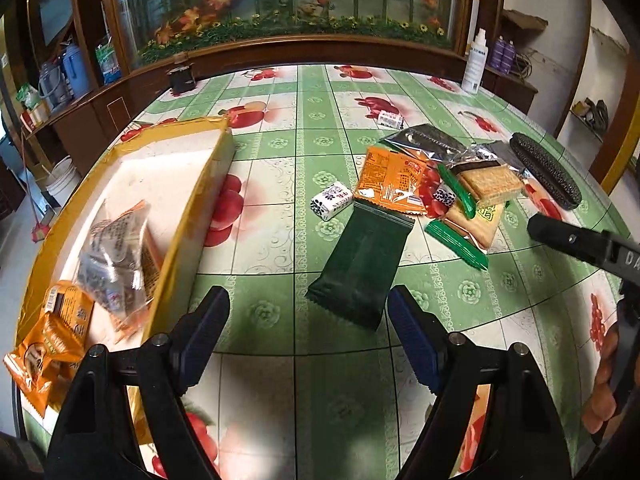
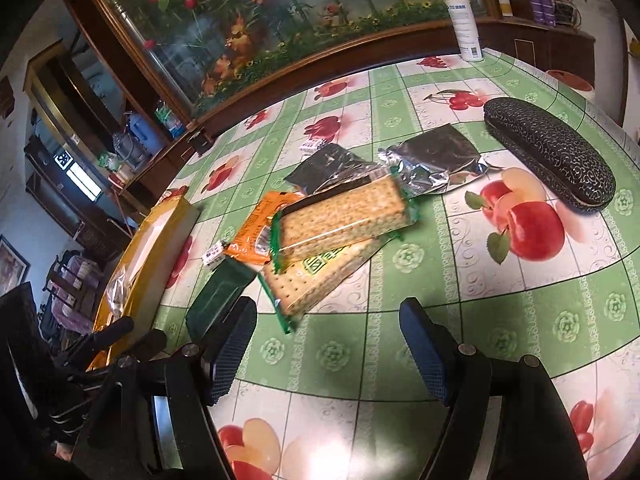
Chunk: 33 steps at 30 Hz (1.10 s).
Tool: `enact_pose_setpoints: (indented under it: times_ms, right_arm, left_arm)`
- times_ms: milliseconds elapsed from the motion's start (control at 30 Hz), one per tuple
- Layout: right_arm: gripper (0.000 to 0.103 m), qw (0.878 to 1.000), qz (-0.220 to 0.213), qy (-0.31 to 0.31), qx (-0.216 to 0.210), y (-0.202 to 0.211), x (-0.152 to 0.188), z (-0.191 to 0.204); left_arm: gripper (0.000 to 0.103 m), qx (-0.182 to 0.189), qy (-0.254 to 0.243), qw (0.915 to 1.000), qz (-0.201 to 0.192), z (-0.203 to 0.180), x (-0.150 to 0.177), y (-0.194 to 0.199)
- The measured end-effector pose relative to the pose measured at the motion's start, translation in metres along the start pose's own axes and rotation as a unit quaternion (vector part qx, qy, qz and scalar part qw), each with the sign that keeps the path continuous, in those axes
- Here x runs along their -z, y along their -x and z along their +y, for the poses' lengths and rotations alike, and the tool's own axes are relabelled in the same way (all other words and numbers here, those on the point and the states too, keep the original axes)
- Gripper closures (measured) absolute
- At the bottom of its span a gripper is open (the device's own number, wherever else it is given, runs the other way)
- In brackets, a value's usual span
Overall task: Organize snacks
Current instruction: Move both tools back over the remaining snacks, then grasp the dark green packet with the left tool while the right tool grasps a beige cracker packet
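One dark green packet (image 1: 360, 268) lies flat on the tablecloth (image 1: 280, 168), just ahead of the left gripper (image 1: 308, 308) and a little toward its right finger, whose blue pad (image 1: 412, 336) sits almost at the packet's near crimped edge. Its long axis runs away from that gripper, leaning slightly to the right, so the jaws would close across the narrow width. It is matte and unmarked on the upper face, with serrated ends and no bulge to speak of; my guess is it is light and limp.

Seen from the right wrist, the same packet (image 2: 220, 296) lies off to the left of the right gripper (image 2: 328, 344), which faces two cracker packs (image 2: 344, 216) stacked crosswise instead. The left hand looks the nearer to the green packet.

Both grippers stand wide and empty, with only tablecloth between the fingers.

The packet's far end is tucked against an orange sachet (image 1: 390, 180) in the loose pile of snacks, with a small white wrapped sweet (image 1: 331, 201) just beside it. To the left, well apart from the pile, the yellow-rimmed tray (image 1: 200, 200) already holds a clear bag and orange packets. A patterned glasses case (image 2: 548, 154) rests beyond the pile.
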State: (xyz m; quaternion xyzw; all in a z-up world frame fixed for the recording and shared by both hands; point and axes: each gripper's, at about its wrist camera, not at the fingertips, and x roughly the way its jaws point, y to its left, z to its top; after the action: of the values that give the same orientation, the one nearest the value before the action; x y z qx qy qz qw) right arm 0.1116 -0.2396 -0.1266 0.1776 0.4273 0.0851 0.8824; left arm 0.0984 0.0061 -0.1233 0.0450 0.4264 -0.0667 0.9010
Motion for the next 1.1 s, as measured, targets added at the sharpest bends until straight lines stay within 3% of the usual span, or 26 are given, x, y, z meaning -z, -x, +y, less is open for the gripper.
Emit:
enact_pose_setpoints:
  times_ms: [233, 400, 500, 667, 800, 933, 1033, 1100]
  right_arm:
    - [0.026, 1.0, -0.013, -0.017, -0.009, -0.003, -0.017, -0.004]
    - [0.026, 0.999, -0.041, -0.002, -0.035, -0.015, -0.041, 0.021]
    - [0.026, 0.997, -0.03, 0.002, -0.074, -0.035, -0.059, 0.038]
    - [0.042, 0.996, 0.025, 0.028, -0.081, -0.075, -0.065, 0.053]
    - [0.041, 0.993, 0.057, 0.041, -0.091, -0.059, -0.05, 0.047]
    - [0.039, 0.993, 0.072, 0.074, -0.055, -0.026, -0.025, 0.035]
    - [0.036, 0.996, 0.035, 0.064, -0.047, 0.006, -0.014, 0.018]
    - [0.023, 0.998, -0.003, 0.06, 0.0, 0.023, -0.009, 0.009]
  left_arm:
    - [0.022, 0.0, 0.0, 0.9999, 0.016, 0.001, -0.006, -0.019]
    - [0.022, 0.003, 0.001, 0.9997, 0.024, 0.001, -0.007, -0.027]
    - [0.022, 0.004, 0.0, 0.9997, 0.026, 0.001, -0.008, -0.028]
    - [0.022, 0.008, 0.0, 0.9996, 0.028, 0.001, -0.01, -0.03]
    - [0.022, 0.014, -0.007, 0.9993, 0.033, 0.0, -0.012, -0.035]
    - [0.022, 0.025, -0.013, 0.999, 0.035, -0.005, -0.014, -0.04]
    - [0.022, 0.026, -0.02, 0.9989, 0.033, -0.01, -0.017, -0.041]
    - [0.022, 0.025, -0.022, 0.9989, 0.032, -0.011, -0.019, -0.043]
